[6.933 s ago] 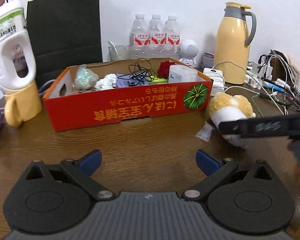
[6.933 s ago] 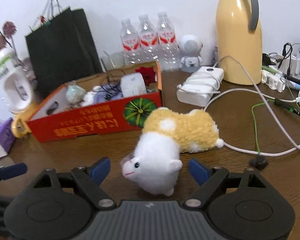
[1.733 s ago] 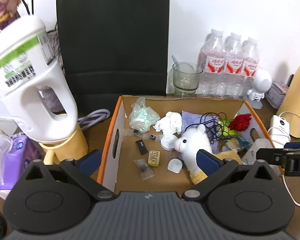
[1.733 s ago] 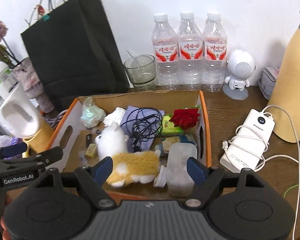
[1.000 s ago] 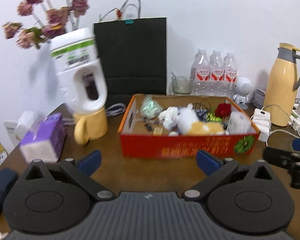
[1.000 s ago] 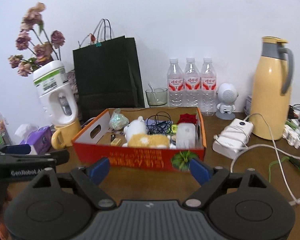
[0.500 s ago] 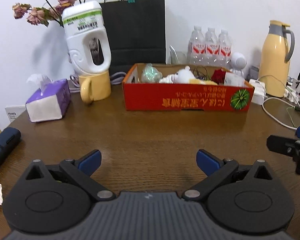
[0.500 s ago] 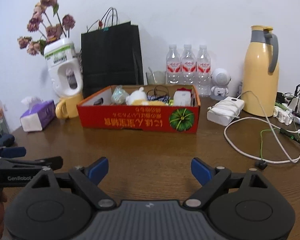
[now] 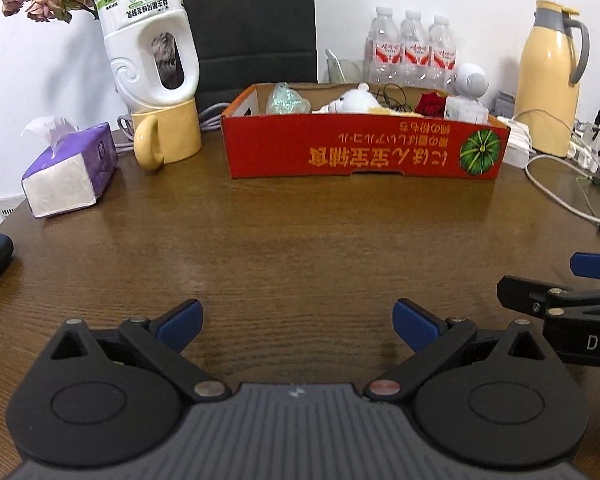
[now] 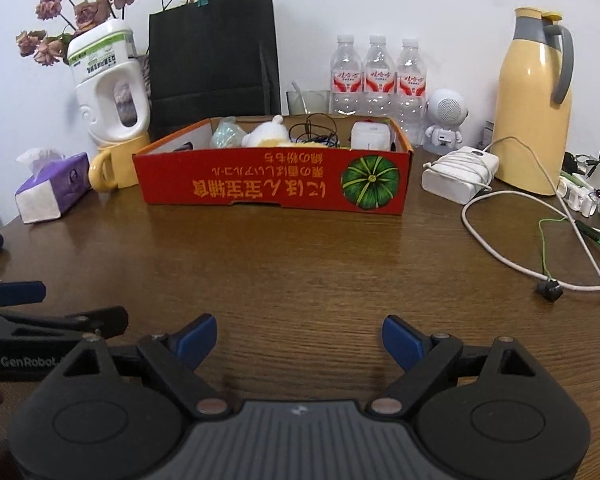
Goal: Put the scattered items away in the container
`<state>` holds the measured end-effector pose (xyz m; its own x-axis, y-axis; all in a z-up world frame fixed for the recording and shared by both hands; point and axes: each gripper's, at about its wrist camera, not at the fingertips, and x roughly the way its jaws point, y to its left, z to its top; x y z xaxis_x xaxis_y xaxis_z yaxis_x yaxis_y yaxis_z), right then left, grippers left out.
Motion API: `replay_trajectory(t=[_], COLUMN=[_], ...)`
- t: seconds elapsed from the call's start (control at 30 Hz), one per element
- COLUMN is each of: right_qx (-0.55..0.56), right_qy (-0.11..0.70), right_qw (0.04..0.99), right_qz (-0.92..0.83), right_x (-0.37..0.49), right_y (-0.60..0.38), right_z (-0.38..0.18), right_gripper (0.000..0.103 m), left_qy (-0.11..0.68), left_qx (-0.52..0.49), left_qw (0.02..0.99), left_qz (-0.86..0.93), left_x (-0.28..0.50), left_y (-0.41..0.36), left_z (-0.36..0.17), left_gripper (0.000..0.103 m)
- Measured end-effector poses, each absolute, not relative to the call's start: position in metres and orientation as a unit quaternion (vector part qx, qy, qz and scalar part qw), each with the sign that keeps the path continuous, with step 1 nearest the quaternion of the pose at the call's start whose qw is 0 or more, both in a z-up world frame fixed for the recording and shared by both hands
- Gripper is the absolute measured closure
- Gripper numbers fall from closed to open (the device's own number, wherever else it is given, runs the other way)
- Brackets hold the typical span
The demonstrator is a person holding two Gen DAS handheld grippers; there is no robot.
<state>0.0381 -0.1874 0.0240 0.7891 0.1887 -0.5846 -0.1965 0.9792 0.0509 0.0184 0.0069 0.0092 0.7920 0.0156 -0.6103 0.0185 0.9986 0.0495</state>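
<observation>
Both claws, left (image 9: 296,322) and right (image 10: 299,338), hang spread and empty over the bare bench (image 10: 300,256), well short of the box (image 10: 272,186). The plush (image 10: 266,135) and other bits lie inside the box. The risk I see: right of the box, a loose cable (image 10: 500,248) could snag a claw reaching there.

**Gripper hardware look**

Left gripper (image 9: 296,322): black linkage arms, round black hubs, ribbed grey centre plate, blue fingertips (image 9: 179,319), silver pivot screws showing. Right gripper (image 10: 298,340): same build, blue pads, one coppery pivot screw. White "GenRobot" lettering is showing on the left unit's side, "DA" on the right's.
</observation>
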Motion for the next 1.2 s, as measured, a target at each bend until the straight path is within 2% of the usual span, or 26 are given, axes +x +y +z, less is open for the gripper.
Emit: replay_trajectory(t=[0.33, 0.53, 1.2], right_qx=[-0.018, -0.016, -0.018], right_qy=[0.333, 0.342, 0.343], right_qw=[0.938, 0.937, 0.936], right_qz=[0.089, 0.07, 0.07], right_x=[0.046, 0.05, 0.049], right_y=[-0.183, -0.186, -0.188], right_z=[0.015, 0.013, 0.013], right_gripper=[0.012, 0.0, 0.0], left_qy=[0.339, 0.343, 0.343], left_qx=[0.016, 0.002, 0.001], left_qw=[0.941, 0.939, 0.939], left_qz=[-0.005, 0.001, 0.001], left_x=[0.021, 0.021, 0.021], left_y=[0.008, 0.009, 0.009], left_z=[0.003, 0.003, 0.003], left_gripper=[0.0, 0.0, 0.0])
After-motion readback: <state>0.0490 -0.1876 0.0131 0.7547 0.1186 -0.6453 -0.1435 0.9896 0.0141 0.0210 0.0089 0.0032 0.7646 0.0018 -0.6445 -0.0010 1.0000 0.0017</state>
